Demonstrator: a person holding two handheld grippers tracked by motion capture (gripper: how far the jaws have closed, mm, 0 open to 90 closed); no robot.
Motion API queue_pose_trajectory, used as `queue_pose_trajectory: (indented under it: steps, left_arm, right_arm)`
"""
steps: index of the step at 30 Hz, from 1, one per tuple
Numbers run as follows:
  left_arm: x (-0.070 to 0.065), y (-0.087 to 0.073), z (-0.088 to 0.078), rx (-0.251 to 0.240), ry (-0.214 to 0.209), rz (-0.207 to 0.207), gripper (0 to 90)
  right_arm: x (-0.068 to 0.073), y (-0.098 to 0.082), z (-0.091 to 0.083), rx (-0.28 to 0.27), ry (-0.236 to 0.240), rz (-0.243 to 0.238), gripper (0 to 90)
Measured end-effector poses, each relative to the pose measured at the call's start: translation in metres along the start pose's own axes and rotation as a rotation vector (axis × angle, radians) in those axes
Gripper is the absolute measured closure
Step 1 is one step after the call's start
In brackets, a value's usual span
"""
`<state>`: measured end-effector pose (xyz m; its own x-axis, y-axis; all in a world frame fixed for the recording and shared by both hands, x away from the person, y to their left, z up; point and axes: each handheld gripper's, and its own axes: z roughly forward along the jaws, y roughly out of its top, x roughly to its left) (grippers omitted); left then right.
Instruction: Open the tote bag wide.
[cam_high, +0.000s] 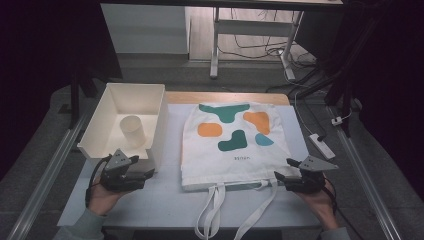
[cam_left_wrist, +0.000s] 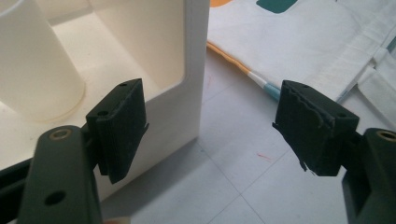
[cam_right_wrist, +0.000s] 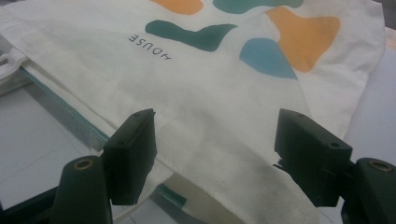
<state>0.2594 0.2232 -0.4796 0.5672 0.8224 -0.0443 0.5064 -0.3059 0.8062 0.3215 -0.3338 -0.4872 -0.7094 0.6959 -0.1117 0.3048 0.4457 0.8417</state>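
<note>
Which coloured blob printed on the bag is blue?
The small blue blob on the tote bag, at its right edge below the orange one; the others are green or orange.

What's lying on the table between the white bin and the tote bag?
Nothing. In the high view, a bare strip of table separates the white bin from the tote bag; the left gripper view shows the same gap bare.

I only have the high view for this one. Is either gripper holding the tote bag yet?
Observer: No. In the right gripper view the right gripper has its jaws open over the tote bag.
Operator: And the left one?
Observer: The left gripper is open too, astride the near corner of the white bin.
Operator: Any wording on the bag?
Observer: Under the green shape it reads HOUSE.
</note>
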Motion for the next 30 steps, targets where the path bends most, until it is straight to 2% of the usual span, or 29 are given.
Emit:
queue_pose_trajectory:
  steps: [7, 23, 26, 30]
  left_arm:
    - [0.000, -0.001, -0.004, -0.013, 0.002, -0.006, 25.7]
    - [-0.001, -0.002, -0.005, -0.008, -0.004, -0.004, 26.6]
    - [-0.006, -0.005, -0.011, -0.009, -0.014, -0.007, 26.9]
    - [-0.017, -0.010, -0.019, -0.016, -0.039, 0.010, 27.8]
  right_arm:
    - [0.000, 0.000, 0.000, 0.001, -0.002, -0.004, 29.5]
    - [0.003, 0.001, 0.001, 0.006, -0.002, -0.019, 29.8]
    - [0.002, 0.001, 0.000, 0.006, -0.002, -0.021, 29.8]
    - [0.002, 0.001, 0.000, 0.004, 0.000, -0.021, 29.8]
